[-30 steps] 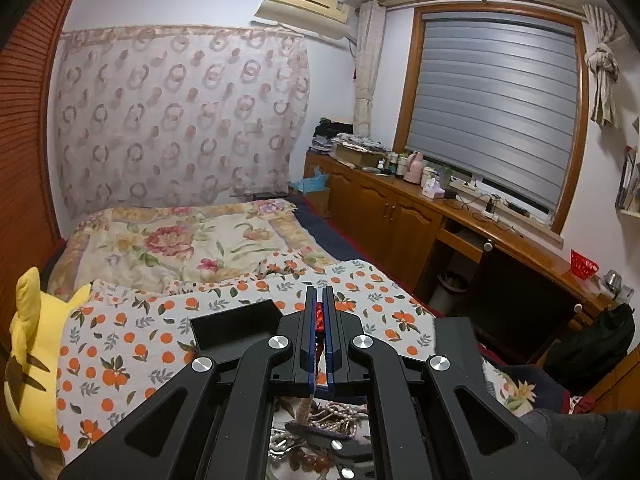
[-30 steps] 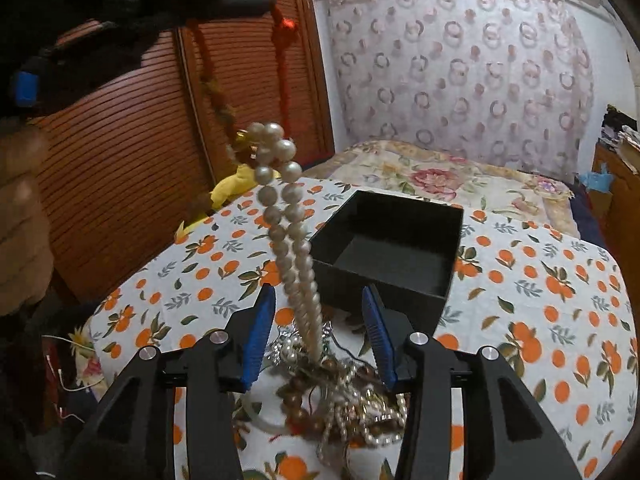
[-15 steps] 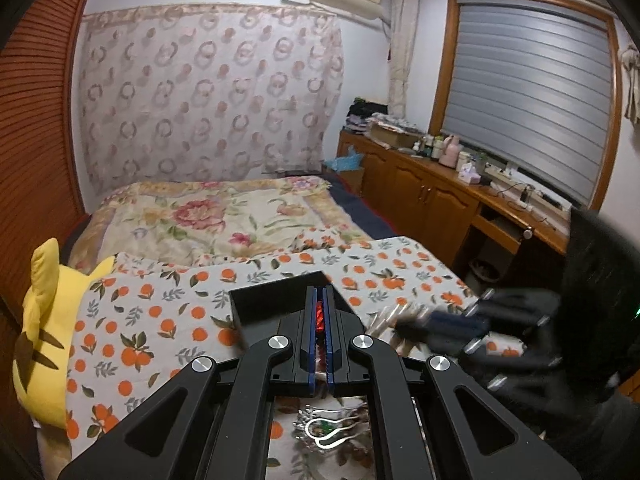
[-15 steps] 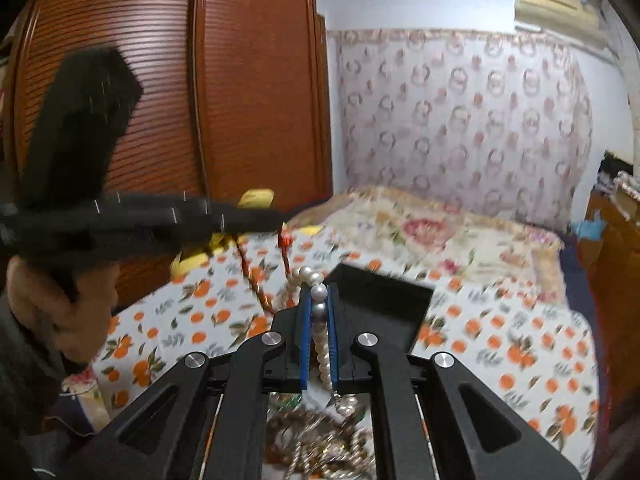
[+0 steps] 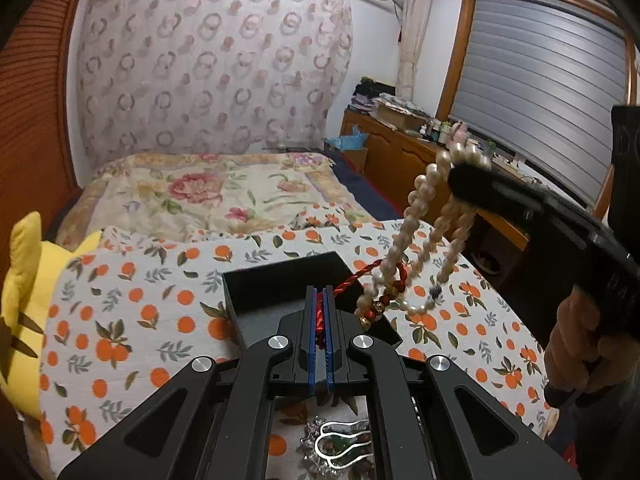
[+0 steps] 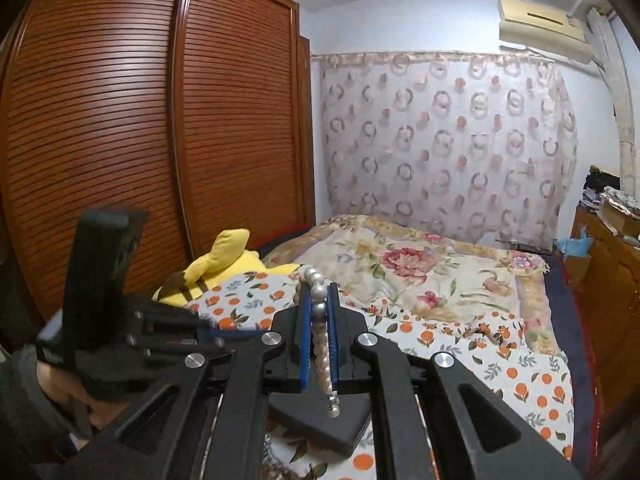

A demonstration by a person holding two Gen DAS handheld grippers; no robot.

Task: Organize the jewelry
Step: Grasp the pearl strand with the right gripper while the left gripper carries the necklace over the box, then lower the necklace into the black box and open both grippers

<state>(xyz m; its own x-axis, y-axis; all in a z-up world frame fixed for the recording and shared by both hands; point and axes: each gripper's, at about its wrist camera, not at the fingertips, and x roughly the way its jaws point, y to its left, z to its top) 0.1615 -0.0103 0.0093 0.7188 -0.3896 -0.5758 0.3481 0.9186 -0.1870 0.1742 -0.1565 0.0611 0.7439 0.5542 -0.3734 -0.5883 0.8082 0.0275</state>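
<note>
My left gripper (image 5: 320, 294) is shut on a red cord bracelet (image 5: 356, 278), low over the open black box (image 5: 280, 292). The cord runs right to gold and red beads (image 5: 380, 304) that are tangled in a pearl necklace (image 5: 420, 216). My right gripper (image 6: 319, 294) is shut on that pearl necklace (image 6: 320, 320). In the left wrist view the right gripper (image 5: 466, 178) is high at the right, with the pearls hanging from it in loops. A pile of loose jewelry (image 5: 336, 444) lies under my left gripper. A corner of the black box (image 6: 320, 420) shows below the right gripper.
An orange-print cloth (image 5: 132, 320) covers the near part of the bed, with a floral quilt (image 5: 200, 192) beyond. A yellow plush toy (image 5: 24, 280) lies at the left edge. A wooden wardrobe (image 6: 140, 120) stands left and a wooden cabinet (image 5: 400, 148) right.
The right gripper closed on the pearl strand and lifted it up out of the pile. The left gripper came down toward the black box, still gripping the red cord.
</note>
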